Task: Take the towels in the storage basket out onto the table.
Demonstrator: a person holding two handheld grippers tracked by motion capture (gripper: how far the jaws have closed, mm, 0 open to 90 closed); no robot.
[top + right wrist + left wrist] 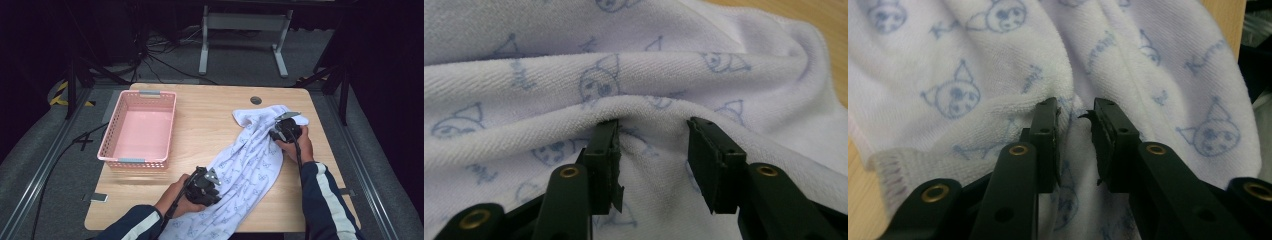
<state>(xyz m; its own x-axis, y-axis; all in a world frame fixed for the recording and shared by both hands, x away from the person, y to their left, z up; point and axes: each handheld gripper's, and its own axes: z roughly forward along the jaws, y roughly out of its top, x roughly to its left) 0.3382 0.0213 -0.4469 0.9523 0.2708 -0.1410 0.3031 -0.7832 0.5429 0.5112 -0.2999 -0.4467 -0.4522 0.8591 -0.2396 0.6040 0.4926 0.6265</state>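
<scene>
One towel [250, 160], one pink basket [140, 127], two claws parted.

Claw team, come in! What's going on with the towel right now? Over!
Left claw and right claw open, jaws astride towel folds. Towel rumpled, stretched diagonally across table. Pink basket off to the side, nothing blocking.

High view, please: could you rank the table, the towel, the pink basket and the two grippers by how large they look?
1. table
2. towel
3. pink basket
4. left gripper and right gripper: they look about alike, and the left one is nearer the camera, so I won't rank them.
</scene>
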